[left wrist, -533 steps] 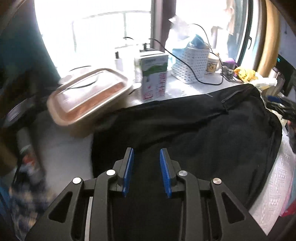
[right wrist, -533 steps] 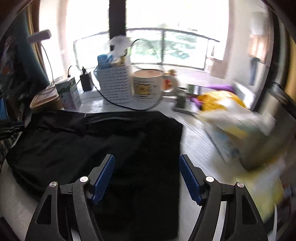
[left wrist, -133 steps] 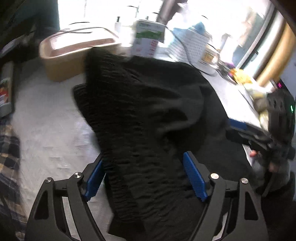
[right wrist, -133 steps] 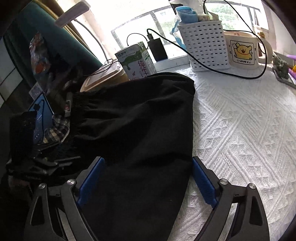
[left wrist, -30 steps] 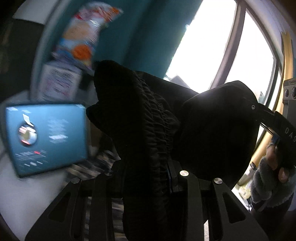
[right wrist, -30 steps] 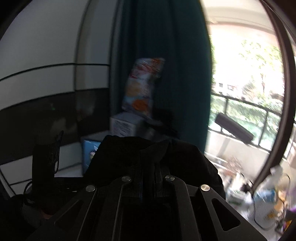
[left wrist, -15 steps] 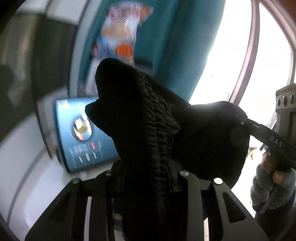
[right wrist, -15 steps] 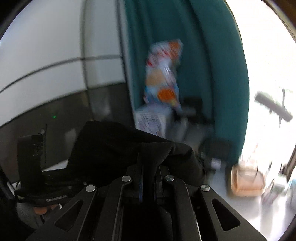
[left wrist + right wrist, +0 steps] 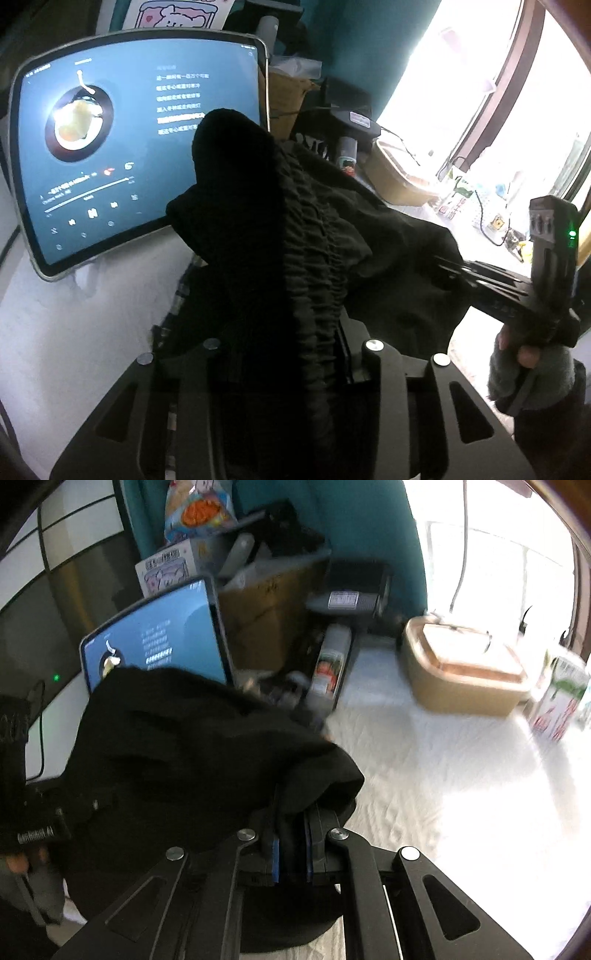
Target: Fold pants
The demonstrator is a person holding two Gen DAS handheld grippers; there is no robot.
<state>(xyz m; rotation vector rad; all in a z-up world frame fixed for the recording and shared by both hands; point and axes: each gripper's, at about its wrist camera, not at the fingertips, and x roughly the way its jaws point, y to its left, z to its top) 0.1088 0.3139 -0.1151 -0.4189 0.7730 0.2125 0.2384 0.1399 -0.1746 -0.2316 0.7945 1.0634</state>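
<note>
The black pants [image 9: 314, 240] hang bunched between both grippers above the white tablecloth [image 9: 443, 794]. Their gathered elastic waistband fills the gap of my left gripper [image 9: 284, 328] and hides its pads; those jaws are opening with the cloth still packed between them. My right gripper [image 9: 291, 834] has a fold of the pants [image 9: 184, 746] between its blue pads [image 9: 274, 860]; its jaws are also opening, a narrow gap filled by fabric. In the left wrist view the right gripper [image 9: 448, 264] reaches in from the right, held by a gloved hand [image 9: 532, 373].
A lit tablet [image 9: 110, 147] leans at the table's left end. Behind it stand a cardboard box [image 9: 258, 620] and clutter. A tan lidded container [image 9: 461, 668] and a milk carton [image 9: 557, 698] sit near the bright window.
Both grippers have come down and tipped toward the table with the pants. The views swung from wall and curtain to the tablet and tablecloth. The right pads have parted slightly.
</note>
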